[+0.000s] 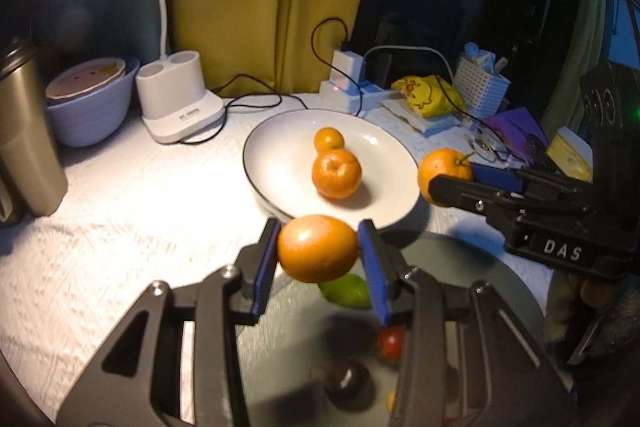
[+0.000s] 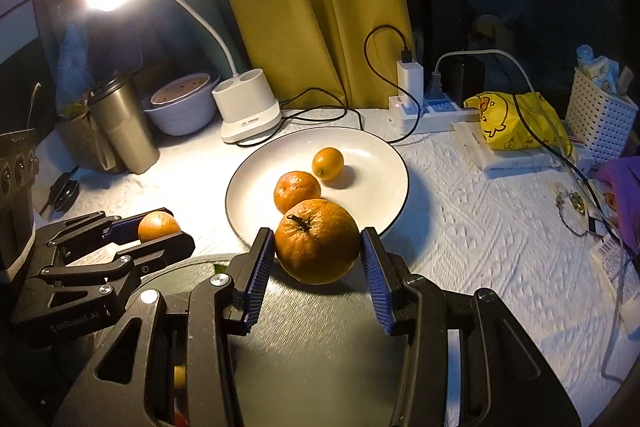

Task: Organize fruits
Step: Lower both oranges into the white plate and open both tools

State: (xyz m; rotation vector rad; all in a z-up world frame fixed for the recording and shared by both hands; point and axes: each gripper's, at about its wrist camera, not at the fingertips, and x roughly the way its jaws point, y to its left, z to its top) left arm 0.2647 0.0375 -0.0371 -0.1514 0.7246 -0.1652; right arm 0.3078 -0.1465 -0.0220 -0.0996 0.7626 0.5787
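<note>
Your left hand-held gripper (image 1: 318, 253) grasps a smooth round orange (image 1: 317, 248); your right hand-held gripper (image 2: 318, 253) grasps a dimpled stemmed orange (image 2: 317, 241), both near the white round plate (image 2: 376, 151) with two oranges.

White plate (image 2: 384, 163) with a thin dark rim at frame centre carries orange citrus fruits (image 2: 297, 190). The desk (image 2: 480, 247) cloth is white with an embossed pattern. Behind hangs a mustard-yellow curtain (image 2: 320, 7); blue-ribbed fingers (image 2: 376, 283) below.
</note>
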